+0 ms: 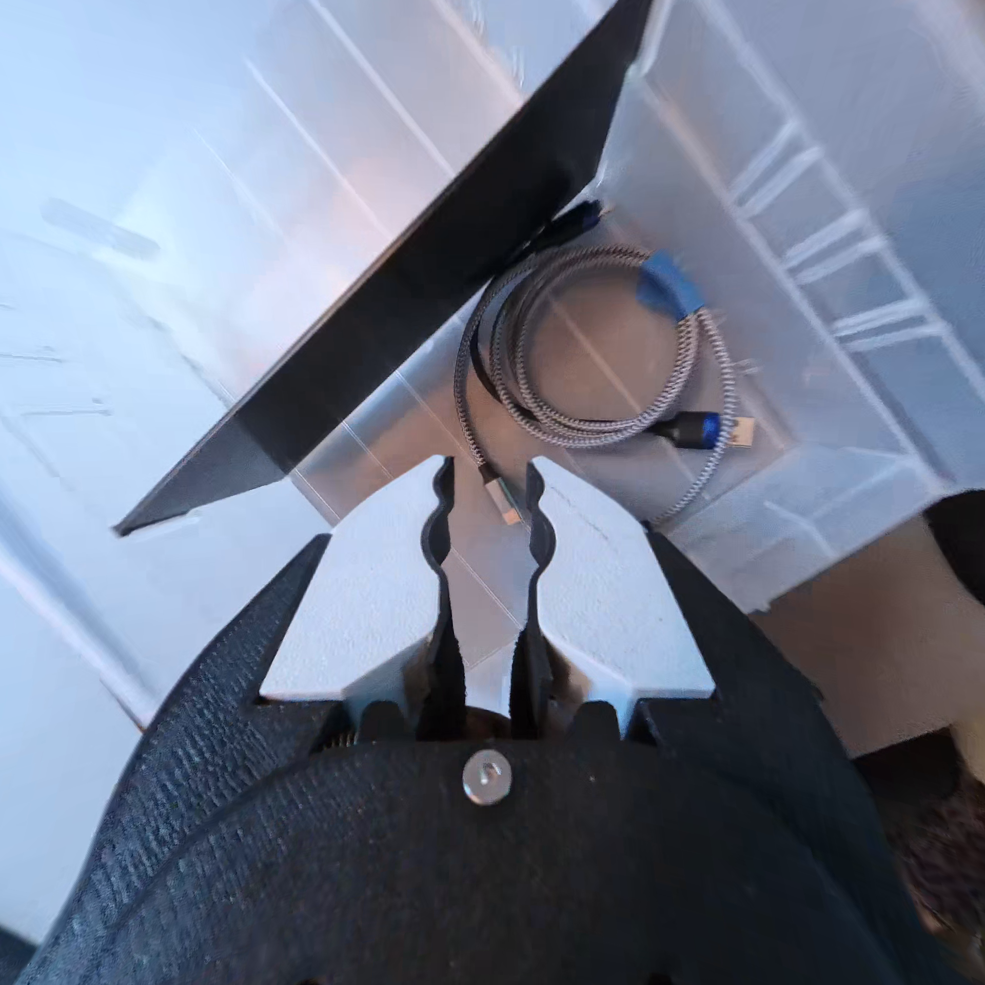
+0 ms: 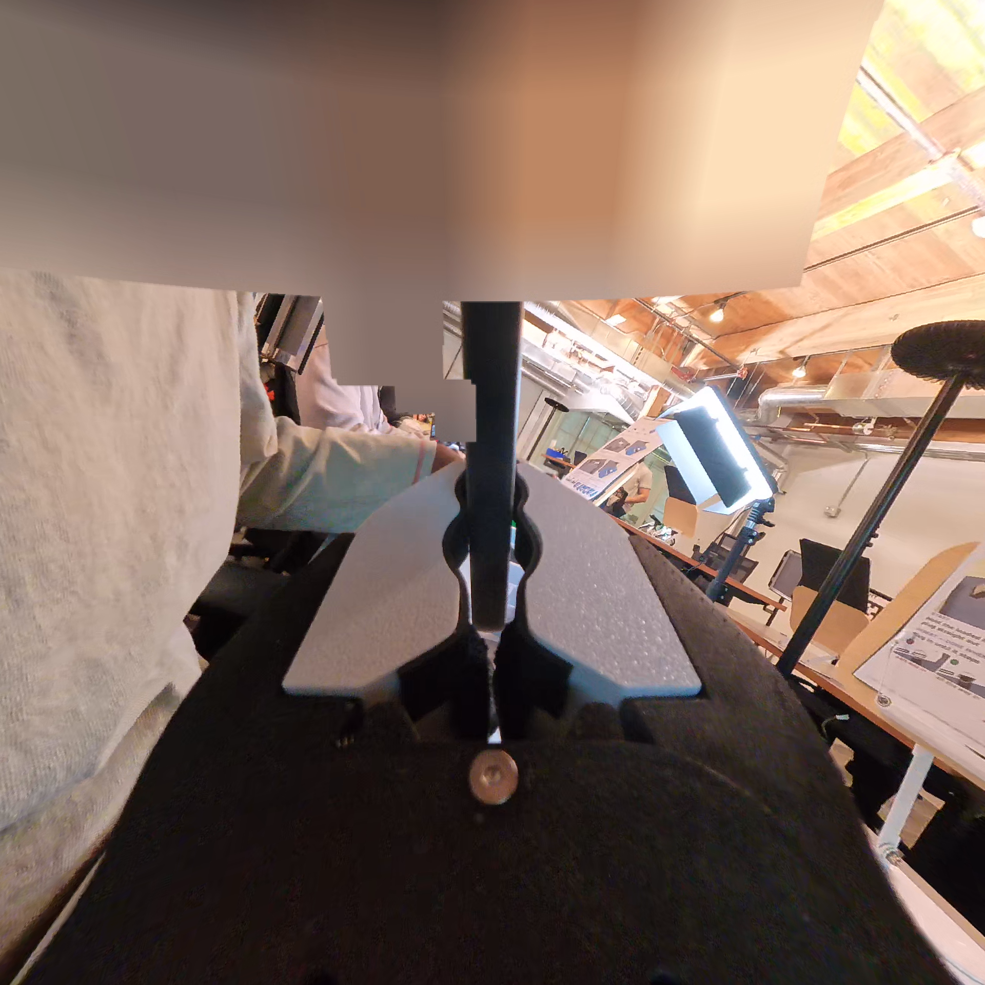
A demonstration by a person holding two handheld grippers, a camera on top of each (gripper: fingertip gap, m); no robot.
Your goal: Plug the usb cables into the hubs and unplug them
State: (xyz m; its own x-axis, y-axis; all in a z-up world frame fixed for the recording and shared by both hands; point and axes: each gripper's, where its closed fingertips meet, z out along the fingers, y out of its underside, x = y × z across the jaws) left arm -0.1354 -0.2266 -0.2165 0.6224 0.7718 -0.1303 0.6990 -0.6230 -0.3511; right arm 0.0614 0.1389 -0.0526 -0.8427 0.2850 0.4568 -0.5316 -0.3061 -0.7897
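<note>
In the left wrist view a coiled grey braided usb cable lies in a clear plastic bin. It has a blue tape wrap and a blue-collared plug. Its other silver plug sits between the fingers of my left gripper, whose jaws stand apart and do not visibly pinch it. A long black flat hub crosses diagonally over the bin's left side. In the right wrist view my right gripper points upward, shut on the edge of that black hub.
A second dark blue plug pokes out beside the black hub. A person in a light sweater stands close on the left. A lit light panel, a black stand pole and a table with printed sheets are at right. There is about 45 cm between the tips of the two grippers.
</note>
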